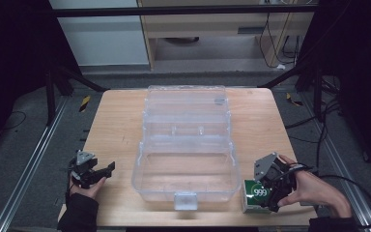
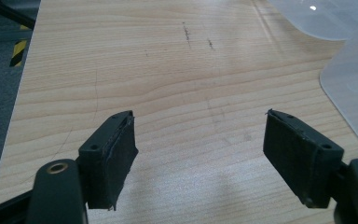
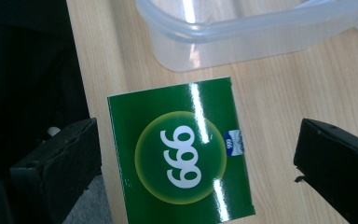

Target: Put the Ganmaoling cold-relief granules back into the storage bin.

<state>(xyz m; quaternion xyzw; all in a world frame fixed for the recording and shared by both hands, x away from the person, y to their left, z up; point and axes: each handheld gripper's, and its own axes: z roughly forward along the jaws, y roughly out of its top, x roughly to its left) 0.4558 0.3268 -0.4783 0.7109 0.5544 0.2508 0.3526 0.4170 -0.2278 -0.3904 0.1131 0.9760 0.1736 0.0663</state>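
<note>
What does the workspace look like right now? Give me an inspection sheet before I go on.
Surface: wooden table, faint scuff marks.
Job's things: green box marked 999 lies flat at the near right edge; clear plastic case stands open mid-table, nothing seen inside.
Clutter: nothing seen.
Grippers: right gripper open, jaws either side of the green box, pads clear of it; left gripper open over bare wood.
Cables: black cable trails from the right gripper; more on the floor at right.
Surroundings: grey floor, metal rails, dark frame posts.
</note>
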